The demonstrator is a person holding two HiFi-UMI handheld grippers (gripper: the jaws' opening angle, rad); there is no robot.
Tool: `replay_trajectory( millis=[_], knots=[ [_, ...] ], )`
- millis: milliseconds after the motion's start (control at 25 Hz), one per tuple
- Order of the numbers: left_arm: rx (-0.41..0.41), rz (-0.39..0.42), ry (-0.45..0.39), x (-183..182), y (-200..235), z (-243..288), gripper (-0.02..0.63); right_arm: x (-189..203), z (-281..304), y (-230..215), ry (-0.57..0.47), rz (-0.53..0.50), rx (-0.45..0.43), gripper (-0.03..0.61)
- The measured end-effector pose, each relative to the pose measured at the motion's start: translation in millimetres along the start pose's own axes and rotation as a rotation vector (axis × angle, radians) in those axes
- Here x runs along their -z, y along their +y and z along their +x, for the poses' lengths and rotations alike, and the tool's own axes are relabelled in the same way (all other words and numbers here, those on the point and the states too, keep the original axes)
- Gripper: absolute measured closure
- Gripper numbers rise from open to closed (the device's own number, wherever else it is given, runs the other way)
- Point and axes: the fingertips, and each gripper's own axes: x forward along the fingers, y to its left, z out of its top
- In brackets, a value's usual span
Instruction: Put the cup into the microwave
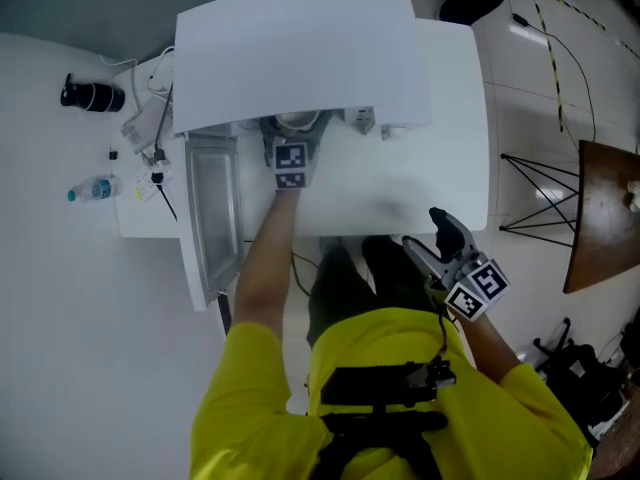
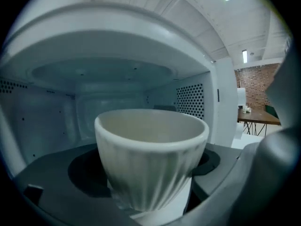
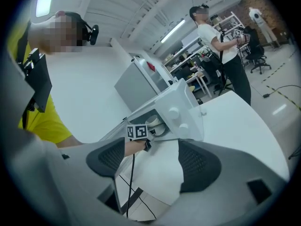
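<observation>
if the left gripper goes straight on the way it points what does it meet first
Probably the back wall of the microwave; the left gripper, holding the cup, points into it; depth is unclear.

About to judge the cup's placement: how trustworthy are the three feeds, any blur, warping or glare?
Left gripper view: cup slightly blurred, fisheye bends the microwave opening, corners black. Right gripper view: sharp, strongly warped, ceiling light glares. Head view: evenly lit, white microwave barely separates from white table.

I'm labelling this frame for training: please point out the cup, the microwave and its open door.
cup [image 2: 150,159]: left gripper view, on its ribbed outer wall.
microwave [image 1: 300,48]: head view, on its white top.
door [image 1: 213,211]: head view, on the inner window pane.
</observation>
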Motion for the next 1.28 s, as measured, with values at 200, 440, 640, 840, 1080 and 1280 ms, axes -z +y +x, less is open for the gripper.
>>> replay_trajectory(
  millis=[200, 440, 640, 840, 1080, 1280],
  knots=[
    [-0.011, -0.042, 0.004, 2, 11, 24, 0.147, 10, 3, -2, 0.016, 0.015, 0.013, 0.213],
    [-0.007, -0.063, 0.022, 4, 15, 38, 0.147, 6, 5, 1, -0.018, 0.019, 0.029, 0.244],
    [-0.046, -0.085, 0.016, 4, 21, 31, 0.136, -1, 6, 3, -0.045, 0.014, 0.049, 0.244],
    [-0.076, -0.167, 0.051, 15, 11, -26, 0.110, -31, -6, 18, -0.101, -0.016, 0.053, 0.244],
    [-0.076, -0.277, 0.001, -26, -31, -169, 0.220, -86, -27, 50, -0.174, -0.150, 0.074, 0.244],
    [-0.123, -0.260, -0.092, -120, -32, -285, 0.544, -138, -39, 79, -0.276, -0.250, 0.105, 0.334]
  ],
)
